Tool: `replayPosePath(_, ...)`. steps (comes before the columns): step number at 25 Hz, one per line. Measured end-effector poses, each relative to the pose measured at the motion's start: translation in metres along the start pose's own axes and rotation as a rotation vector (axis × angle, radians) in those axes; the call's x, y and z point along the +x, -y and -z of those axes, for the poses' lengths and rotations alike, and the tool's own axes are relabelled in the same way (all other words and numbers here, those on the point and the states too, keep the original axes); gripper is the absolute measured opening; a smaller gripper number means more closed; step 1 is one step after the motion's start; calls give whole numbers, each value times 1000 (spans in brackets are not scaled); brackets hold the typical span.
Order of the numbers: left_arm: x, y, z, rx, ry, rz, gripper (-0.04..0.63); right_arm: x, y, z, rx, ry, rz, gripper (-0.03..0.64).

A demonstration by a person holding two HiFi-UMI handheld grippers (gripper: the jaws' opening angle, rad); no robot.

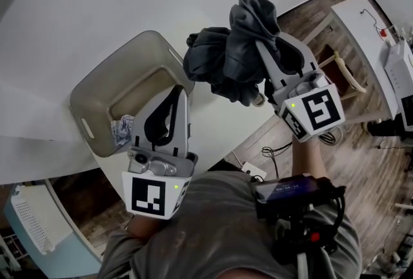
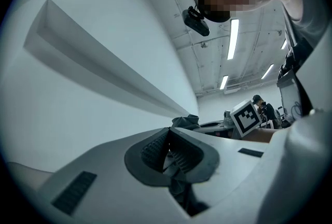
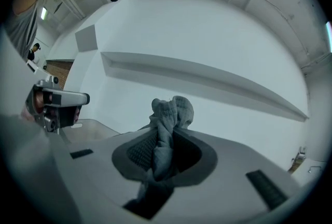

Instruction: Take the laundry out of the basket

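Noting the dark garment (image 1: 226, 55) bunched just right of the basket (image 1: 97, 87) rim over the table (image 1: 97, 0), we see the right gripper (image 1: 258, 42) clamped on it and the left gripper (image 1: 179, 90), nearer the basket, pinching what seems its fold.

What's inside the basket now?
One crumpled patterned cloth lies in a corner of the basket; the floor that shows looks bare. The left gripper covers part of the inside, so anything beneath it can't be seen.
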State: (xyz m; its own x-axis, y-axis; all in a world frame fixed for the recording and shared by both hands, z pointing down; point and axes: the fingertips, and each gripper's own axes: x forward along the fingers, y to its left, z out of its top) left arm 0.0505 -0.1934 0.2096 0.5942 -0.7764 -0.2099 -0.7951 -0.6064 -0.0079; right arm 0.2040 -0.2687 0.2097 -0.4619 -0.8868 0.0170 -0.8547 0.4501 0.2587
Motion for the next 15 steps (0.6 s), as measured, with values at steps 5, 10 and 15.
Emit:
replayPosePath(5,4,-6,9,-6,-24,-3,8,6,-3,36,37,-32,-7,75)
replayPosePath(10,17,-5,10,-2,-42,-9,8,5,9,62,82,-62,-4,75)
replayPosePath(15,23,-9,15,-1,-60,-9,8,10,10,96,116,-118,8,75)
